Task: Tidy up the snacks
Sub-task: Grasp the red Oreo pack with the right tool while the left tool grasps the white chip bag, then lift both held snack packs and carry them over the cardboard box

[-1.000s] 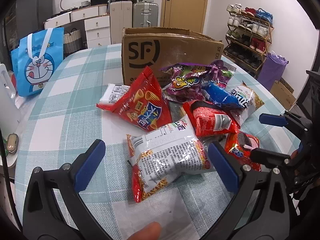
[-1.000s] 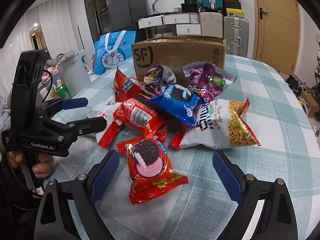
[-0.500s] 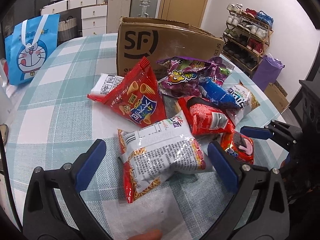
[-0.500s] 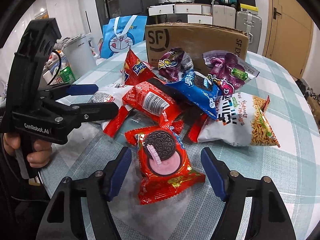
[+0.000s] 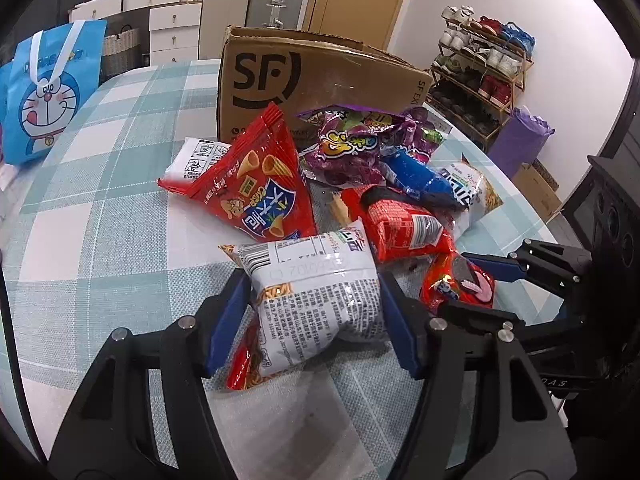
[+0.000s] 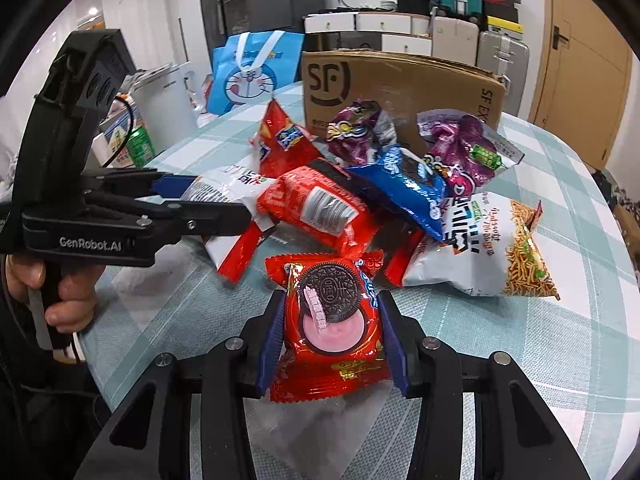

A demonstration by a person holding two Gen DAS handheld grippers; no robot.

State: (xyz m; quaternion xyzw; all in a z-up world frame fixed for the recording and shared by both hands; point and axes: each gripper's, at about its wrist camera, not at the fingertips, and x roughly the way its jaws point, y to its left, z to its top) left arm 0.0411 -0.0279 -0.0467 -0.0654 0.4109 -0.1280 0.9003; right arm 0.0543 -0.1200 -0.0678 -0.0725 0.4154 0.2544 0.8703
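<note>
a round table (image 5: 100,184) under a teal and white checked cloth sits in a cluttered room, with drawers and suitcases along the far wall. a brown cardboard box (image 5: 320,80) stands at the back of the table, and a heap of snack bags lies just in front of it. a blue cartoon bag (image 5: 44,92) stands further left.

the left gripper (image 5: 316,312) is closing on a white noodle snack bag (image 5: 316,296) at the near edge of the heap; both blue pads press its sides and the bag bulges between them. the right gripper (image 6: 330,328) is closing on a red cookie packet (image 6: 332,320), pinched at both sides. whether either packet is off the cloth is hard to judge.

a red cone-snack bag (image 5: 256,184) leans behind the white one.
</note>
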